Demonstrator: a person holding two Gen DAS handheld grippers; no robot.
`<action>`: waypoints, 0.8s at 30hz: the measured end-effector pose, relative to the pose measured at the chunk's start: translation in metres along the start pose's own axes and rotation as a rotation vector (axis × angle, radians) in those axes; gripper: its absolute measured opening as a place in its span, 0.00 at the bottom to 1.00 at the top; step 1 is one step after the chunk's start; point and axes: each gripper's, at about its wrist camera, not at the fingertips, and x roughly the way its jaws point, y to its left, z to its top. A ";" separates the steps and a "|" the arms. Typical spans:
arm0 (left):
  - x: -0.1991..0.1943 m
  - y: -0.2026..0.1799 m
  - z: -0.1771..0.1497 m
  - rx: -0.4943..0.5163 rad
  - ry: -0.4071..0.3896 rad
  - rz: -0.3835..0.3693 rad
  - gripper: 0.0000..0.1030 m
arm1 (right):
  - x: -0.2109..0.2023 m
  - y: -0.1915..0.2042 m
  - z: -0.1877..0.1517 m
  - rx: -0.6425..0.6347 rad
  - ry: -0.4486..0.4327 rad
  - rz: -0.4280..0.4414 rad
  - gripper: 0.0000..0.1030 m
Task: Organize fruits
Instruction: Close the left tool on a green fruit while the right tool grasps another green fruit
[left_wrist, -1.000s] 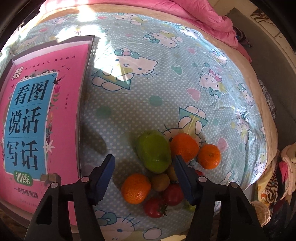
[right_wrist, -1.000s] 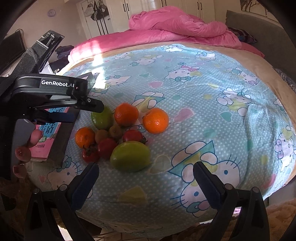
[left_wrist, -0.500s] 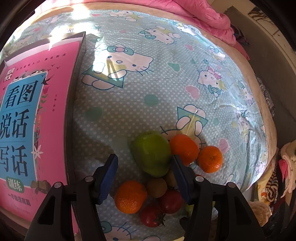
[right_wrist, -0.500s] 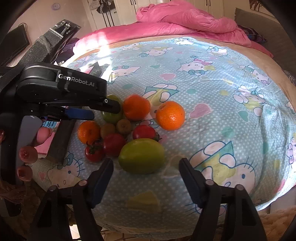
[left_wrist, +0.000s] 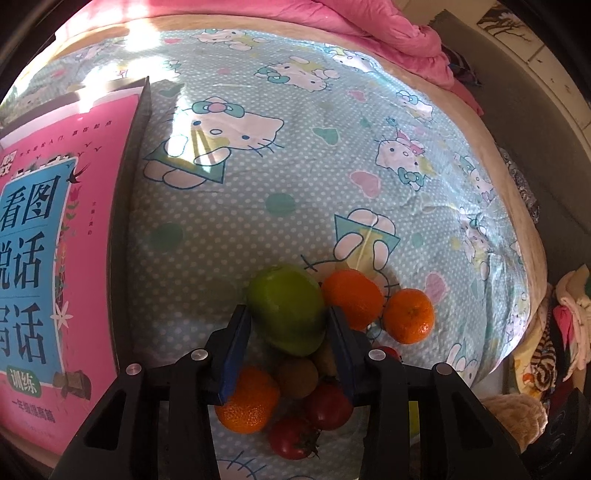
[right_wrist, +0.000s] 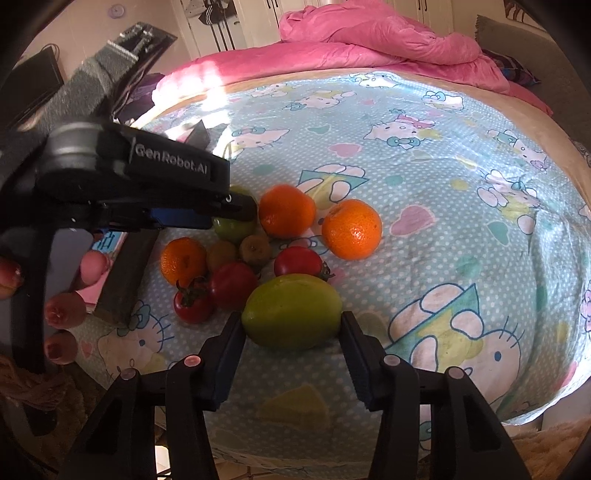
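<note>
The right gripper has just been closing and its blue pads now sit against both ends of the near green fruit at the front of the pile, on the printed bedsheet; the left gripper has likewise been closing, and its pads flank the far green fruit at the back of the pile — contact looks made on both sides, though the right pad's face is partly hidden. To lift well, I'd squeeze only enough to hold, since the skins look smooth and rounded, then raise each fruit straight up before moving sideways. Just behind the near fruit sit tomatoes and kiwis; beyond them oranges touch the cluster — a sideways drag would likely roll them. Farther left lies a pink book.
</note>
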 end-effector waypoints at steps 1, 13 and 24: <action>-0.002 0.001 0.000 -0.005 -0.003 -0.009 0.43 | -0.003 -0.001 0.000 0.003 -0.010 0.003 0.50; -0.029 0.011 0.004 0.006 -0.027 -0.067 0.17 | -0.025 -0.003 0.010 0.023 -0.118 0.052 0.50; -0.001 -0.002 0.000 0.063 0.048 -0.023 0.43 | -0.030 -0.015 0.011 0.090 -0.117 0.050 0.50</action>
